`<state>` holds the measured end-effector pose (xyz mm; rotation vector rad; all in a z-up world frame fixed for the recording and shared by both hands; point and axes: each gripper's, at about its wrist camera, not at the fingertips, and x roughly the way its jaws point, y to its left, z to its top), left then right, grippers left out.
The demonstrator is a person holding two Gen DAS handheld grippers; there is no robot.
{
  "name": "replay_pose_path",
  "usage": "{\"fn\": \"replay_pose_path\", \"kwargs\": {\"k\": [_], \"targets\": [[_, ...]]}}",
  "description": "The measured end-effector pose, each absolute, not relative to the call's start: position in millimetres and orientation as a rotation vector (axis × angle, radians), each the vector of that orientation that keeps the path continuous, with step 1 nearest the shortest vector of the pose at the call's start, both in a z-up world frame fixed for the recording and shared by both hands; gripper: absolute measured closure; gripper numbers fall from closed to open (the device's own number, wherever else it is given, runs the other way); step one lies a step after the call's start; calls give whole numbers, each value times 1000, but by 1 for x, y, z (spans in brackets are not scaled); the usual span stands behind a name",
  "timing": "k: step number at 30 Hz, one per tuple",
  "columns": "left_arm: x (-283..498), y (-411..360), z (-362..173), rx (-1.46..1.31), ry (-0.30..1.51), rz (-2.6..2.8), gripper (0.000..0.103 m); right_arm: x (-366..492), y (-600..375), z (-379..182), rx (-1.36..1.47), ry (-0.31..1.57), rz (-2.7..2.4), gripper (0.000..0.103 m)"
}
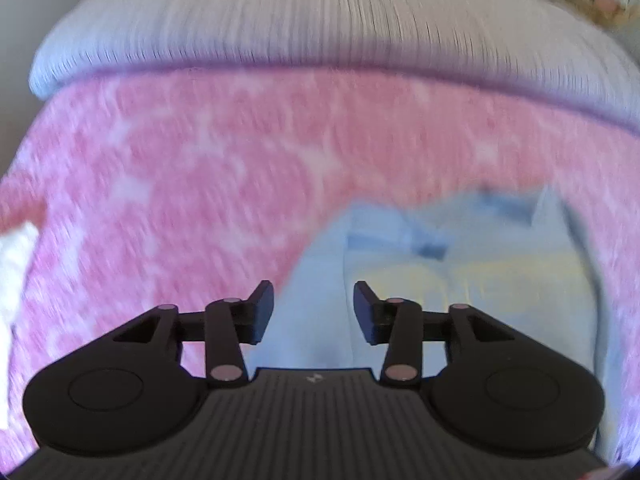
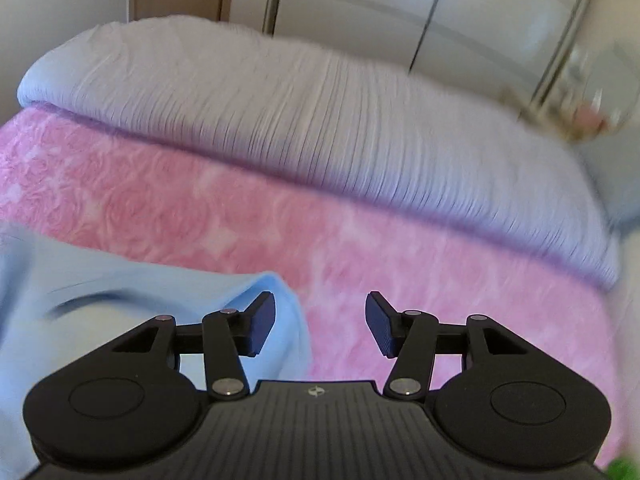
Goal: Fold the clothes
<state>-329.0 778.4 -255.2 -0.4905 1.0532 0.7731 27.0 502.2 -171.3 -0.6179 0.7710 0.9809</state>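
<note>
A light blue garment lies rumpled on a pink patterned bedspread, with a pale yellow patch showing on it. My left gripper hangs over the garment's left edge, its jaws apart and no cloth pinched between them. In the right wrist view the same blue garment fills the lower left. My right gripper stands open above the garment's right edge, where blue cloth meets the pink bedspread. Its fingers grip nothing. Both views are motion-blurred.
A white ribbed pillow or bolster runs across the far side of the bed. A white fluffy item shows at the left edge. Wardrobe doors and a cluttered shelf stand behind the bed.
</note>
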Motion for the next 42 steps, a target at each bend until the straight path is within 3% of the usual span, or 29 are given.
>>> {"fn": "replay_pose_path", "kwargs": {"k": [5,11,14,17,20,21,22,23,24,26,30,32,35,36,37,39,42], "targets": [[-340,702,-290,-553,1156,708,63,-3,434,-233,-605,987,985,44],[-366,610,-307,-712,1212,650,63,-97,354,-271,-689,1213,1059,43],[-372,576,-311,-733,1219,628,62,-138,342,-277,-711,1213,1146,26],[-376,555,-318,-738,1230,635,62,-162,346,-299,-799,1160,1178,24],[-382,540,-320,-742,1225,668,62,-164,343,-319,-828,1134,1155,35],[-384,536,-318,-737,1223,683,62,-157,340,-321,-795,1141,1150,59],[-385,533,-316,-732,1218,695,62,-143,332,-315,-726,1168,1148,71],[-387,529,-313,-731,1211,706,62,-128,323,-308,-648,1200,1147,77],[-390,526,-310,-734,1206,716,62,-110,310,-299,-556,1232,1132,103],[-394,522,-304,-740,1194,735,62,-71,281,-280,-393,1269,1086,103],[-399,521,-295,-747,1170,782,62,19,229,-245,-464,1084,753,103],[-405,520,-295,-734,1173,806,62,68,201,-242,-517,1022,456,90],[-414,520,-296,-709,1189,842,61,99,173,-234,-410,1039,366,86],[-418,520,-298,-699,1200,853,61,94,173,-232,-384,1048,401,74],[-422,520,-299,-689,1211,864,61,85,176,-235,-381,1063,449,51],[-429,522,-303,-675,1222,874,59,54,193,-256,-401,1144,542,35],[-437,528,-310,-638,1236,896,56,7,216,-295,-406,1292,641,32]]}}
